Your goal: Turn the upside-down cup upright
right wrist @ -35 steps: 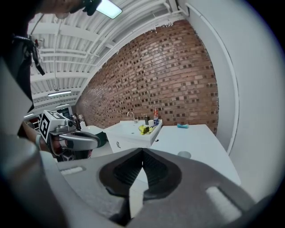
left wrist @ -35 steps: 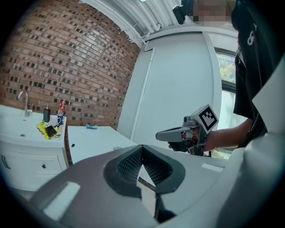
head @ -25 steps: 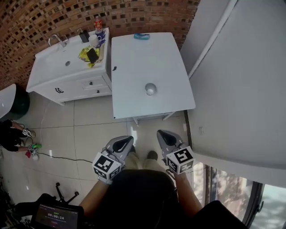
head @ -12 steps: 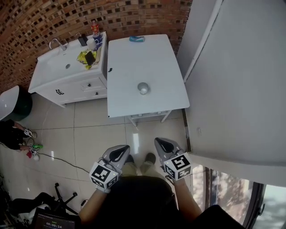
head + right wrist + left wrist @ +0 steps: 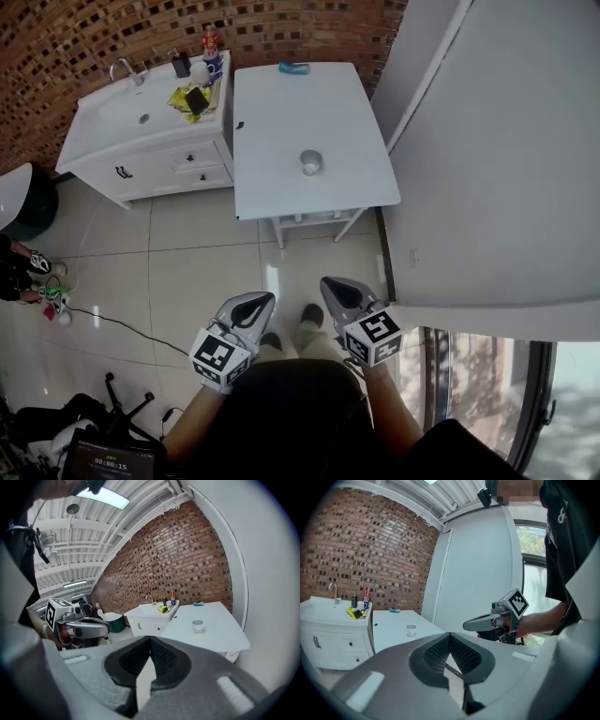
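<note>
A small pale cup stands alone near the middle of the white table, well ahead of me; from this distance I cannot make out which way up it is. It also shows as the cup in the left gripper view and the cup in the right gripper view. My left gripper and right gripper hang side by side over the tiled floor near my feet, far short of the table. Both are shut with nothing in them. The left gripper and right gripper each show their tips meeting.
A white sink cabinet with a tap, bottles and a yellow item stands left of the table against the brick wall. A blue object lies at the table's far edge. A white wall runs on the right. A cable crosses the floor.
The head view has shifted, so the table and cup sit a little higher in frame. Both grippers stay low by my body, shut. The cup has not moved on the table.
</note>
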### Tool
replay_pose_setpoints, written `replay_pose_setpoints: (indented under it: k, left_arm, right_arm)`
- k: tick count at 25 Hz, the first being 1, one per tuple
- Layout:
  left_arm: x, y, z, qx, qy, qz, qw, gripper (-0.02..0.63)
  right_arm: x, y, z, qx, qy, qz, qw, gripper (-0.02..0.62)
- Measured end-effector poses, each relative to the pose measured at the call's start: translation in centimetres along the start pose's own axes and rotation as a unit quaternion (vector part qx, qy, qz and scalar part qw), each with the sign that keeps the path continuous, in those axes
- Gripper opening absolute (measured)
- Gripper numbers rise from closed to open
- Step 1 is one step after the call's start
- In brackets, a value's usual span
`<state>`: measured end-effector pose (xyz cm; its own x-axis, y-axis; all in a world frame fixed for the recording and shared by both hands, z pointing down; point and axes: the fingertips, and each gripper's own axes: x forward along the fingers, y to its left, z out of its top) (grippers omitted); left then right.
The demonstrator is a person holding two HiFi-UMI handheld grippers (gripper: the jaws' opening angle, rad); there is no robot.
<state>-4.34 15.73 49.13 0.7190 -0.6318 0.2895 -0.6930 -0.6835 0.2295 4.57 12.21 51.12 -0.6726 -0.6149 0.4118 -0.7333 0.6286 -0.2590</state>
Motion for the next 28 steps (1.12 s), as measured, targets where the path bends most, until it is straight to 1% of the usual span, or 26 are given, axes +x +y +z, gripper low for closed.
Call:
replay_pose_setpoints:
  k: [6,13,16,20,25,28]
  left_arm:
    - [-6.2,-0.1,-1.7,-0.012,-0.014,0.0,0.9998,0.015]
    - [-10.3,-1.5,-4.1,-0.017,-0.014,-0.018,0.9996,0.015]
    - [-10.7,-2.2,-4.4,-0.017,-0.015,-0.024,0.9995,0.015]
    - [-10.8,-3.1,-3.9,-0.025,-0.014,-0.021,0.9994,0.015]
    - [-9.7,-4.8,-3.1,-0.015,-0.02,-0.04,0.9989,0.015]
    - [-8.6,-6.4,-3.1,-0.01,-0.02,-0.047,0.9987,0.015]
  right_arm:
    - [0.1,7.0,-0.4,-0.006,-0.001,0.004,1.0,-0.008]
    - [-1.9,12.0,-2.9,0.0,0.001,-0.007,1.0,-0.007]
    - [-3.1,12.6,-3.4,-0.003,-0.006,-0.013,1.0,-0.008]
    - [-4.8,13.2,-3.0,-0.02,-0.018,-0.023,0.999,-0.008]
    - [-5.9,13.6,-2.3,-0.032,-0.021,-0.03,0.999,-0.008]
    - [-6.8,13.3,-2.9,-0.044,-0.024,-0.02,0.999,-0.008]
